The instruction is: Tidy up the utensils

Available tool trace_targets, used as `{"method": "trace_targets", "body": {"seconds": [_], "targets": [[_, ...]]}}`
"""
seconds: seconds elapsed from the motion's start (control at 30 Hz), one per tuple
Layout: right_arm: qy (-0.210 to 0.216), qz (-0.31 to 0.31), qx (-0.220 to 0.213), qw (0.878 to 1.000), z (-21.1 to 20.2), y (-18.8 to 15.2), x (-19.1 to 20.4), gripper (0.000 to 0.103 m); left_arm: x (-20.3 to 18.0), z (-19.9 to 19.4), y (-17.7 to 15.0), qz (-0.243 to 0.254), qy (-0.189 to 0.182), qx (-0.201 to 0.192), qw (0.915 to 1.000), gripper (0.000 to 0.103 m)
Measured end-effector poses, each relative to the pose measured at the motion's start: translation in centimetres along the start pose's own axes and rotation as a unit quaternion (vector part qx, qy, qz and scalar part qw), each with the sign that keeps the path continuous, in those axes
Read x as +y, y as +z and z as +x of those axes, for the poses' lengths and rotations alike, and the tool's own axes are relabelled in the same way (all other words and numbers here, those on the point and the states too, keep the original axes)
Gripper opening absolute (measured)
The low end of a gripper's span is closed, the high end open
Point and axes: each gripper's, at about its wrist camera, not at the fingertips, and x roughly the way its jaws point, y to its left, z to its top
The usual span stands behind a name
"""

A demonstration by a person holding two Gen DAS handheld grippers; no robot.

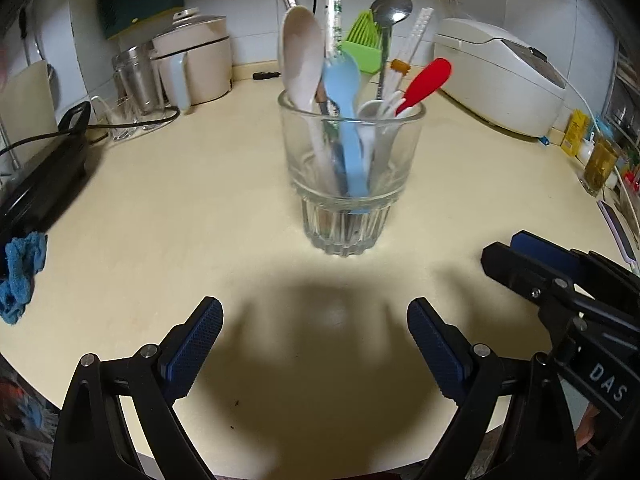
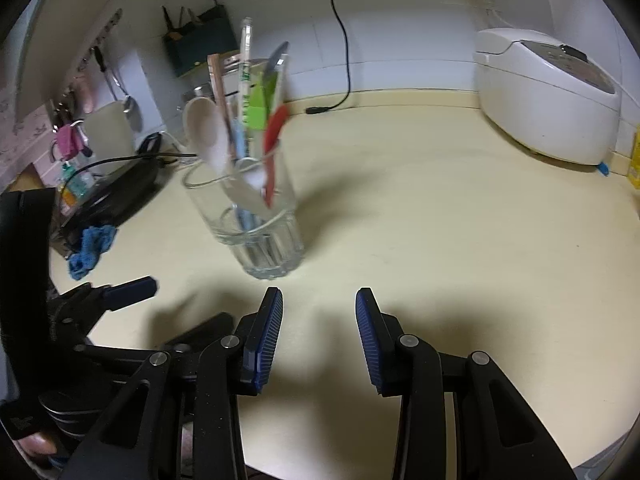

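Glass tumbler (image 1: 352, 168) holding utensils (image 1: 340, 92), countertop (image 1: 160, 220)

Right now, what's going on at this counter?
A person holds a gripper in each hand over a cream countertop. Both the left gripper and the right gripper are open and empty, hovering short of a clear glass that stands upright on the counter. The glass already holds the utensils: a white spoon, a blue fork, a red-handled one, a metal spoon and others. Nothing is gripped at this moment.
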Motion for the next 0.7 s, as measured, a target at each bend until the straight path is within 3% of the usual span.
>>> {"method": "trace_targets", "body": {"seconds": [0.7], "targets": [[-0.011, -0.003, -0.01, 1.0, -0.27, 0.3, 0.04, 0.038, -0.67, -0.02, 0.19, 0.011, -0.003, -0.005, 0.9999, 0.095]]}}
